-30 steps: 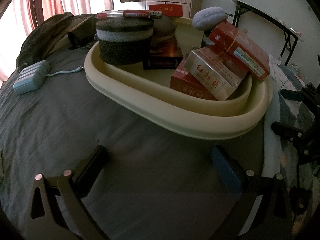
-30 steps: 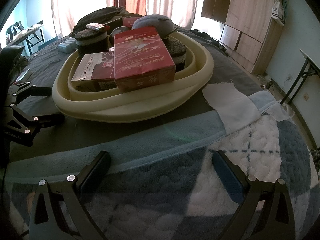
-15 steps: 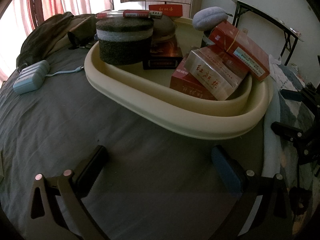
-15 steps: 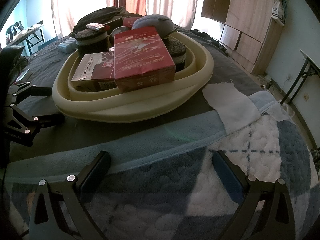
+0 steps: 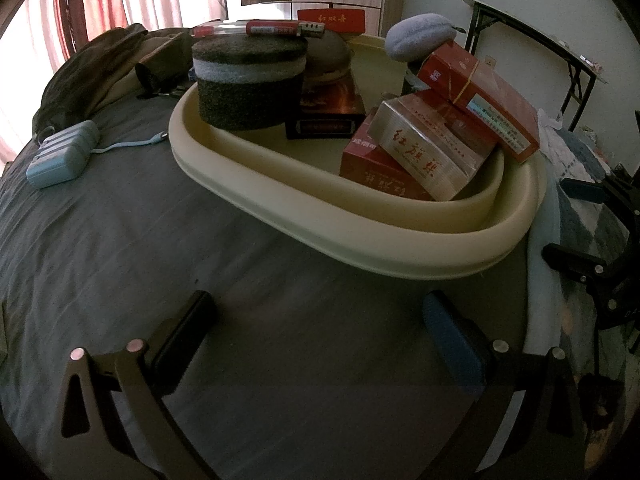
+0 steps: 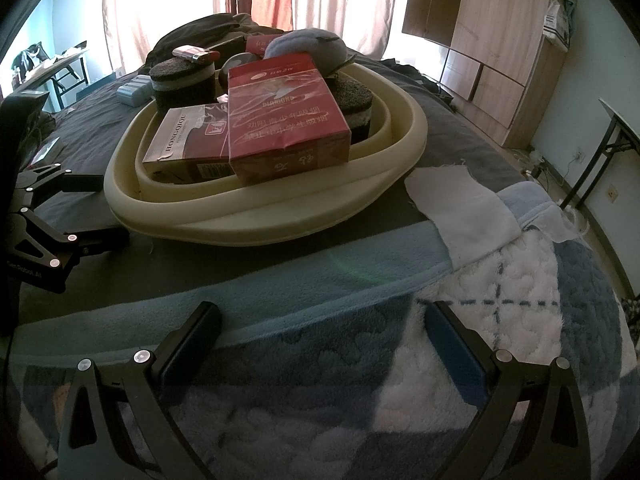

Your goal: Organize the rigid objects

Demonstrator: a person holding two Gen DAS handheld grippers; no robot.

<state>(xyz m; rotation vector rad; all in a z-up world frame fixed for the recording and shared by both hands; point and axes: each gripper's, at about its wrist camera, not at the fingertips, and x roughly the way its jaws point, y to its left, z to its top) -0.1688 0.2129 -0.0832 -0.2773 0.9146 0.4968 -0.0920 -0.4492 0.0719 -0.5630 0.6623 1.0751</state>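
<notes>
A cream oval tray [image 5: 400,248] [image 6: 256,216] rests on the bed, loaded with red cigarette cartons [image 5: 424,152] [image 6: 284,120], a round black foam block [image 5: 248,80] [image 6: 180,84] with a red lighter [image 5: 272,29] [image 6: 196,54] on top, and a grey pouch [image 5: 420,36] [image 6: 308,50]. My left gripper [image 5: 316,320] is open and empty over the dark sheet, short of the tray's near rim. My right gripper [image 6: 320,324] is also open and empty, above the blue-and-white blanket. Each gripper shows at the edge of the other's view.
A light blue power bank [image 5: 64,156] with a cable lies left of the tray. A dark jacket [image 5: 100,72] is piled behind it. A white cloth [image 6: 456,204] lies right of the tray. A wooden wardrobe [image 6: 480,40] and folding tables [image 5: 532,44] stand around the bed.
</notes>
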